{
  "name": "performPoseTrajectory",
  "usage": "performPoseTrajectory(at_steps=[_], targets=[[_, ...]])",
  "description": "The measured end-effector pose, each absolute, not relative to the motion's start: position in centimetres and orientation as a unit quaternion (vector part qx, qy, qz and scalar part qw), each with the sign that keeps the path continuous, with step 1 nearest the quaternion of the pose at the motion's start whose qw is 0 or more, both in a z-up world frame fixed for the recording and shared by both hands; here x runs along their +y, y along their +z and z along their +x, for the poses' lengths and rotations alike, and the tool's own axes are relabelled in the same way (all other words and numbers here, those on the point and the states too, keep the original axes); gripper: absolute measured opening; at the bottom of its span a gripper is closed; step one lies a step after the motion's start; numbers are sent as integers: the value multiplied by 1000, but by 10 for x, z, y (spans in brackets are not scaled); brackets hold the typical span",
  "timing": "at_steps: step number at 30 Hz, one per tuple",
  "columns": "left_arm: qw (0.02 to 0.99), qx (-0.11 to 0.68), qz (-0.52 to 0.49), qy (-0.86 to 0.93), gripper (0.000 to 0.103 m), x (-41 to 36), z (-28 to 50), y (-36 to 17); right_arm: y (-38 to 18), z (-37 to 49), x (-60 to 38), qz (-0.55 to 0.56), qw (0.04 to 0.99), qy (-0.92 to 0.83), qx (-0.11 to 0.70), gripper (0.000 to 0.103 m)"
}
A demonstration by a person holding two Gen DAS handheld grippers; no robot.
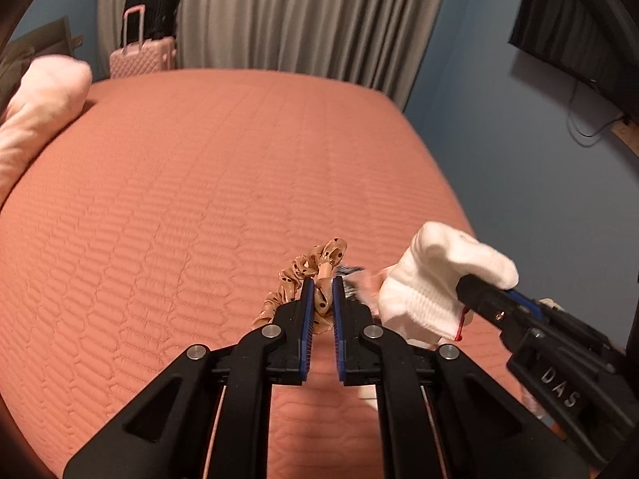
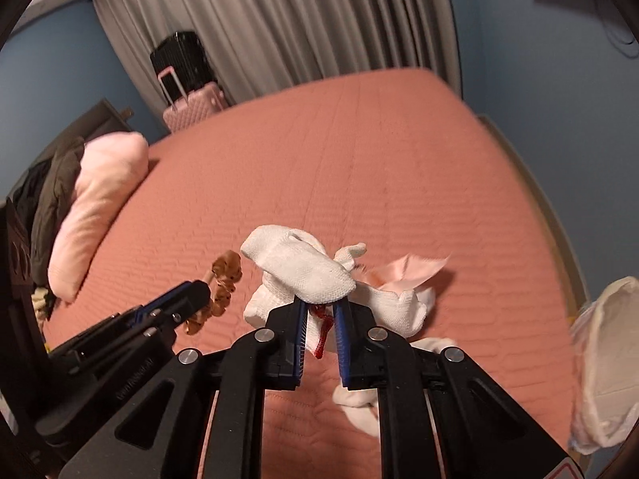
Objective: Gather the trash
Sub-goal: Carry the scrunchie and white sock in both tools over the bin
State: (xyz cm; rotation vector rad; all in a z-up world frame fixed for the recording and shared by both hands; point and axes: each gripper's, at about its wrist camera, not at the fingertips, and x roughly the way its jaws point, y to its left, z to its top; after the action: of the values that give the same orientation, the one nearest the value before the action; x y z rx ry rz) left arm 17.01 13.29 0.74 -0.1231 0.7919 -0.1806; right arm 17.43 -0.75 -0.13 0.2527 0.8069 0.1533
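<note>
Scrunchie and sock held clear above the bed.

A spotted tan scrunchie (image 1: 307,279) is pinched in the narrowed left gripper (image 1: 321,283); just beside it, a white sock (image 2: 303,269) is clamped by the right gripper (image 2: 321,307), draped over the fingertips. More white socks (image 2: 399,307) and pink ribbon (image 2: 415,267) are seen on the quilted bedspread (image 1: 199,199); pillow (image 1: 40,107) and suitcases (image 1: 147,40) well apart.
</note>
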Motion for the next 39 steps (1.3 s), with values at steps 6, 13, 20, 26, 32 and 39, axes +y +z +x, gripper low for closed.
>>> performPoseTrajectory(at_steps=[6, 13, 20, 26, 32, 39], targets=[[931, 339, -33, -133, 9, 76, 139, 59, 59, 134, -61, 128, 932, 44, 337, 12], [935, 299, -3, -193, 9, 1, 111, 98, 100, 87, -134, 133, 946, -9, 296, 12], [926, 285, 27, -247, 9, -62, 90, 107, 116, 43, -205, 148, 948, -68, 275, 12], [913, 283, 51, -289, 9, -107, 78, 102, 105, 21, -251, 161, 942, -108, 272, 12], [899, 291, 79, -319, 9, -151, 70, 88, 86, 1, -294, 178, 933, -142, 277, 12], [884, 306, 94, -340, 11, -189, 68, 70, 62, -14, -329, 195, 922, -167, 289, 12]])
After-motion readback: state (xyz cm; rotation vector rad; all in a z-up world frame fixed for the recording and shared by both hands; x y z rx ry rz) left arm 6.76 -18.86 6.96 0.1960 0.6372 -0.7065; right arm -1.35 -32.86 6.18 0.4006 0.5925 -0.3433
